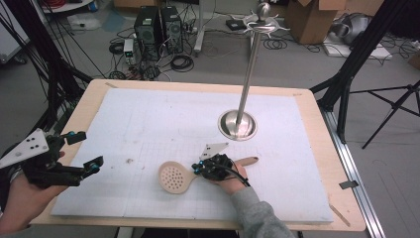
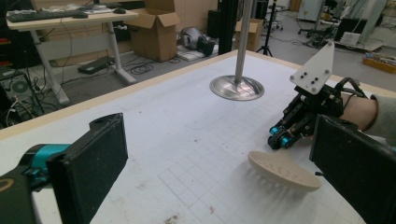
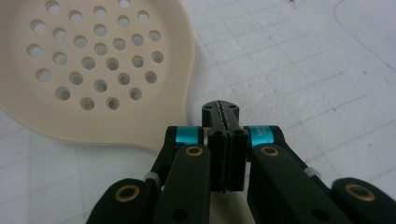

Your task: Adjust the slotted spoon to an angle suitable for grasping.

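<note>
The left gripper (image 1: 84, 151) is held wide open and empty at the table's left edge. One skimmer (image 1: 174, 176) lies flat mid-table; the right gripper (image 1: 198, 168) is closed, apparently on its handle, though the contact is hidden. Lifting is not yet done. One stand (image 1: 238, 124) rises beyond.

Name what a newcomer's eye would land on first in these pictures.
First, the cream slotted spoon lying near the front of the white mat, with the right gripper shut at its neck. Next, the tall metal stand rising from its round base behind it. The left gripper hangs open off the table's left edge.
</note>
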`<state>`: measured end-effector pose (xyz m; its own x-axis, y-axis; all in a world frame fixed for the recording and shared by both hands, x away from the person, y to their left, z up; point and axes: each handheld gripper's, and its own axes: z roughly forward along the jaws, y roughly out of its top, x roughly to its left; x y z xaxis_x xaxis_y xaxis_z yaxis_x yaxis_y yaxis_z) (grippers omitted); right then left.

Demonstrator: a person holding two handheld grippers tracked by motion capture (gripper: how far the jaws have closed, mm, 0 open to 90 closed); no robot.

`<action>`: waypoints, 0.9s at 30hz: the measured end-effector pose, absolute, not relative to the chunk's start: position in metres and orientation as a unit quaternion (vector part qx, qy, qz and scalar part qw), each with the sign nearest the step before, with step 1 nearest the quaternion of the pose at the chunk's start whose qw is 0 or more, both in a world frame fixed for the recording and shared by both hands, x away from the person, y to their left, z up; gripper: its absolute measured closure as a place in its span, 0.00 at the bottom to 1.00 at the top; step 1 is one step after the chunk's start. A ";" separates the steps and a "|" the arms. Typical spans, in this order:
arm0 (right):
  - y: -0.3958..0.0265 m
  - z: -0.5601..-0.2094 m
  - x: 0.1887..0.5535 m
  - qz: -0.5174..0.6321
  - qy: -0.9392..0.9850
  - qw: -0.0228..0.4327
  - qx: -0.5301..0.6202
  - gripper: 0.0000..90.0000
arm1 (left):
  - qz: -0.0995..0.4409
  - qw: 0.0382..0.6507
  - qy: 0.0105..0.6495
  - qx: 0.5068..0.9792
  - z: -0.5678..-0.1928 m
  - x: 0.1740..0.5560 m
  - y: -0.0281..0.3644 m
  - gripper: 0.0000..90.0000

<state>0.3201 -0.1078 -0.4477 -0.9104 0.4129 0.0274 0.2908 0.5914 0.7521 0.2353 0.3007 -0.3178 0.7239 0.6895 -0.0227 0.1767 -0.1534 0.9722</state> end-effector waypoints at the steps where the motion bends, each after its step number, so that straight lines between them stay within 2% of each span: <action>1: -0.110 -0.448 0.318 0.406 0.889 0.075 0.197 1.00 | 0.220 0.579 0.297 0.727 -0.318 0.237 0.299 0.05; 19: -0.161 -0.447 0.279 0.409 0.890 0.070 0.187 1.00 | 0.195 0.597 0.269 0.731 -0.315 0.263 0.269 0.05; 23: -0.173 -0.436 0.280 0.428 0.879 0.085 0.193 1.00 | 0.192 0.596 0.266 0.733 -0.315 0.266 0.265 0.05; 27: -0.205 -0.419 0.283 0.447 0.857 0.115 0.229 1.00 | 0.191 0.596 0.266 0.733 -0.315 0.266 0.264 0.05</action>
